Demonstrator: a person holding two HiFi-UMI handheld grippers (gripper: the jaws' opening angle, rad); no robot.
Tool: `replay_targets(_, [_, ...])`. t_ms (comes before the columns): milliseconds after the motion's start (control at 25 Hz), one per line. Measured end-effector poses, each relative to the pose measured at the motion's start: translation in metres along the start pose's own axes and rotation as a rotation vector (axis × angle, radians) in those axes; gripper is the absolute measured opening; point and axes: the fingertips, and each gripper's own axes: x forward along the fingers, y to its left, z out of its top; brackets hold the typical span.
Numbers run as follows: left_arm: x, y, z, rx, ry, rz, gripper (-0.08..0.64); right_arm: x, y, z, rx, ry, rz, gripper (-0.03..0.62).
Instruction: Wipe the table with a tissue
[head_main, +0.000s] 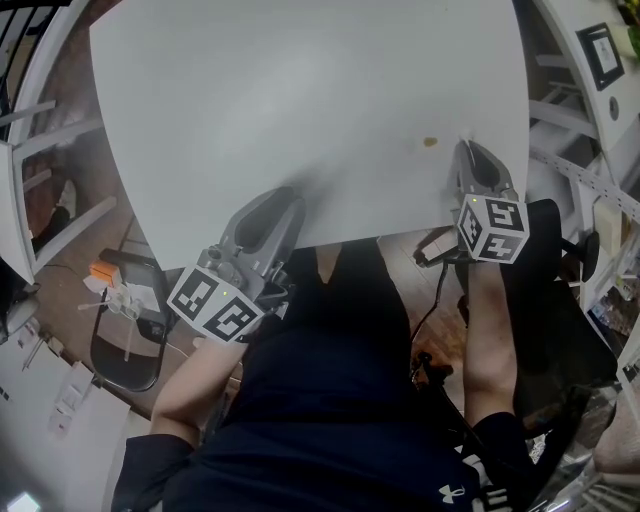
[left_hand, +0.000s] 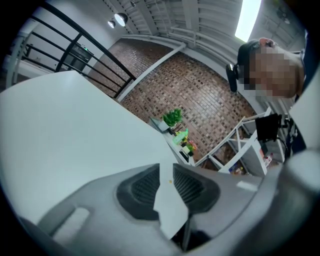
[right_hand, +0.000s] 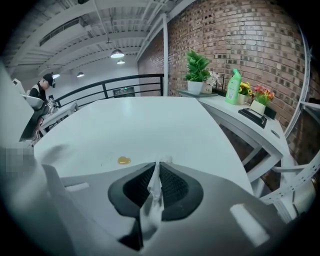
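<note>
The left gripper (left_hand: 165, 176), at the worktop's (head_main: 300, 90) near edge, pinches what seems a flat white scrap (left_hand: 172, 207), well apart from the yellow spot (head_main: 430, 142). That spot lies just ahead and left of the right gripper (right_hand: 156, 169), the nearer one, whose jaws are pressed on the crumpled tissue (right_hand: 151, 202).

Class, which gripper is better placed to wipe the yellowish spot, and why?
Right. The right gripper is shut on a tissue and sits beside the yellowish spot; the left gripper, pinching a white sheet at the table's near edge, is farther off.

Head looks down — all share table (head_main: 300, 100).
</note>
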Motion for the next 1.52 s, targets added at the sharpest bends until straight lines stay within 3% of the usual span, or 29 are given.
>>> replay_targets(320, [-0.017,0.015,0.009,-0.014,-0.013,0.013,0.083,0.003,0.033,0.004,0.048,0.008,0.093,0.028])
replay_targets(1520, [-0.069,0.033,0.011,-0.042,-0.059,0.031,0.083,0.008,0.139,-0.003,0.004,0.040,0.255,0.028])
